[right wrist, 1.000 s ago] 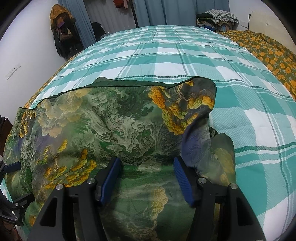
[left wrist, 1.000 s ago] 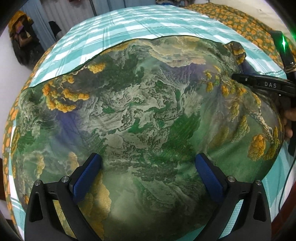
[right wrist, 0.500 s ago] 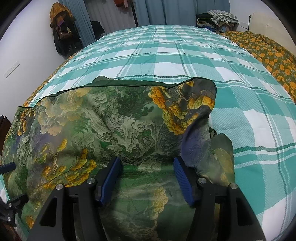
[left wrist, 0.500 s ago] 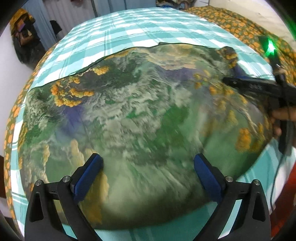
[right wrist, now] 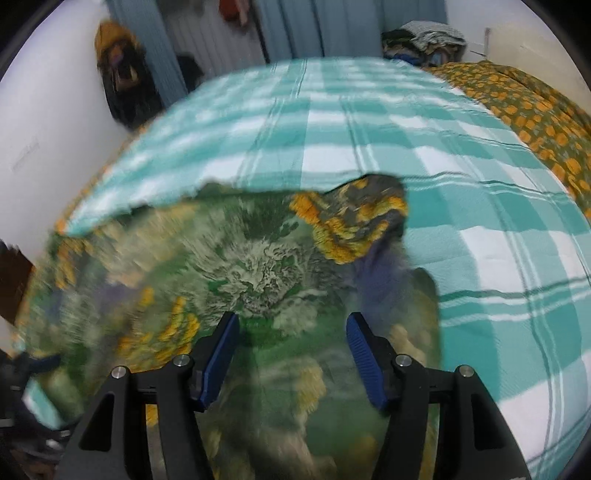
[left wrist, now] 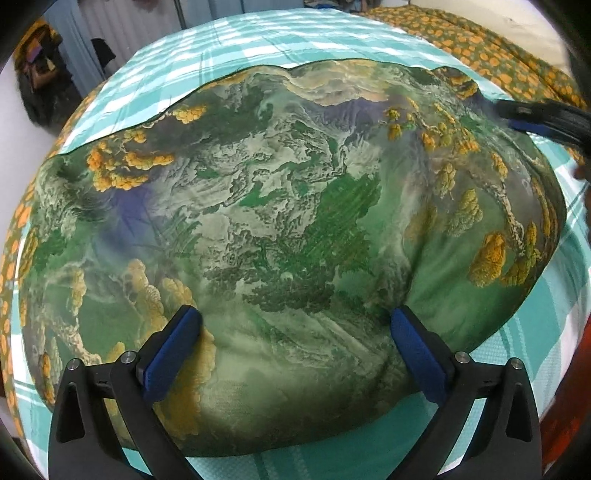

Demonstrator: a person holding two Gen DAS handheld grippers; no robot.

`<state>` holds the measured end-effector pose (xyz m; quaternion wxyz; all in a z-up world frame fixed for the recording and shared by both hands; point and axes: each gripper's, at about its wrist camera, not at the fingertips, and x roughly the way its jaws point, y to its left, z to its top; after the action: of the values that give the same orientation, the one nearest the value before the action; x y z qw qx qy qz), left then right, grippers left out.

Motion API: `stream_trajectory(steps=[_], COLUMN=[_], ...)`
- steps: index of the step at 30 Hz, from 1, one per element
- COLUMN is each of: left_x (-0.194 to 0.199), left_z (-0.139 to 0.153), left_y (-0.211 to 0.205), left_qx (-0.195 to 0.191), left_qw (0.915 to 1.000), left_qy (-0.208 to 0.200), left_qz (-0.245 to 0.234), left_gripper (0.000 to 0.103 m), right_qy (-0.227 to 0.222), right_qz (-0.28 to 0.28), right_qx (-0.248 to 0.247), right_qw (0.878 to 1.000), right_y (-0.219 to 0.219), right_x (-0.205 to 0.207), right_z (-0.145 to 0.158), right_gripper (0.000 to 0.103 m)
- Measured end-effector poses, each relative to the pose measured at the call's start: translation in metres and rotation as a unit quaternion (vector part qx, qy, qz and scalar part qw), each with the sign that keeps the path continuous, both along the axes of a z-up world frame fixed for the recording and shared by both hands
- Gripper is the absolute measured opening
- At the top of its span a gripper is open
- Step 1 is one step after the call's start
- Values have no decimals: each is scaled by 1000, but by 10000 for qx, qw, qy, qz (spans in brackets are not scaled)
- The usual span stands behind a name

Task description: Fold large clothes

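Lifted since a second ago, the right gripper [right wrist: 291, 343] now blurs its view, jaws half apart over the green landscape-print garment [left wrist: 280, 229], gripping nothing visible. Beside it the left gripper [left wrist: 295, 332] hangs with jaws wide, cloth beneath them unpinched. That garment lies as a broad folded slab on the teal plaid bedspread [right wrist: 369, 140]; further folds probably remain. Beyond the bedspread, curtains [right wrist: 295, 26] and stacked clothes [right wrist: 424, 40].

the garment [left wrist: 288, 221] lies spread on the checked sheet [left wrist: 258, 40]; left gripper [left wrist: 295, 332] jaws stand apart over its 6 o'clock edge; right gripper [left wrist: 546, 122] at 2 o'clock.
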<state>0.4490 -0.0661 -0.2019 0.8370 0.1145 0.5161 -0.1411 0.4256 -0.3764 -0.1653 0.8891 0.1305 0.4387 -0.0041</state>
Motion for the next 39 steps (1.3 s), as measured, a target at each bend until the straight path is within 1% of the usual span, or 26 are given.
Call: stream_trajectory(steps=[2,5,6,9,11,12,13,14,15,18,21,23,25,27,29,30,31,32,33,35,36,37,39], left_x=[-3,-11,-12,-16,-14,-13,-9,-7,-5,4,5,7,8,10,11,11,10,10,9,7,7,6,4], left_z=[4,16,20,38,49,52,55,56,56,43,25,15,9,5,3,3,3,3,3,4,6,11,25], left_y=[2,7,8,14,17,17,15,10,6,-8,-15,-19,-21,-22,-23,-23,-24,-23,-23,-21,-21,-19,-13], left_qx=[-39,-103,-128,-406,-781,-904,-1064,-1098,-1094,-927,-708,-587,-492,-436,-395,-377,-374,-373,-374,-361,-350,-338,-328], left_qw=[10000,9998,9997,9982,9953,9941,9924,9921,9922,9946,9967,9977,9984,9988,9990,9991,9991,9991,9991,9992,9993,9994,9994], left_qy=[-76,-131,-143,-310,-397,-409,-427,-428,-424,-381,-304,-287,-239,-199,-182,-185,-190,-188,-192,-183,-155,-101,-59], left_qz=[43,139,166,313,418,437,448,438,417,285,233,181,150,134,116,96,82,53,34,-30,-40,-37,-17], left_gripper=[103,102,102,101,101,101,101,101,101,101,101,102,102,102,102,102,102,102,102,102,102,102,98], right_qy=[-212,-332,-335,-263,-261,-293,-308,-334,-333,-179,-163,-62,-52,-81,-34,-6,2,7,-15,-190,-297,-408,-629], right_qz=[-275,-690,-835,-1128,-1270,-1324,-1341,-1370,-1389,-1392,-1419,-1546,-1628,-1789,-1999,-2090,-2133,-2136,-2128,-2060,-1970,-1879,-1674], right_qx=[22,116,260,629,966,1280,1498,1873,2195,2787,2893,3019,3152,3168,3192,3178,3099,2935,2815,2534,2293,2080,1665], right_qw=[9994,9970,9956,9913,9868,9825,9791,9721,9651,9501,9465,9407,9350,9314,9263,9249,9265,9318,9357,9450,9528,9591,9697], right_y=[-15,-38,-47,-62,-67,-67,-67,-66,-65,-60,-55,-56,-58,-59,-60,-59,-58,-56,-54,-46,-40,-35,-25], right_x=[-31,-76,-96,-130,-147,-155,-159,-161,-162,-153,-143,-136,-129,-119,-112,-108,-105,-103,-103,-106,-108,-110,-113], right_z=[8,8,4,-10,-22,-29,-34,-41,-48,-63,-68,-74,-79,-82,-88,-89,-88,-86,-83,-71,-61,-51,-29], right_gripper=[62,63,63,63,63,67,70,73,73,73,74,74,79,81,82,79,74,59,52,42,39,37,35])
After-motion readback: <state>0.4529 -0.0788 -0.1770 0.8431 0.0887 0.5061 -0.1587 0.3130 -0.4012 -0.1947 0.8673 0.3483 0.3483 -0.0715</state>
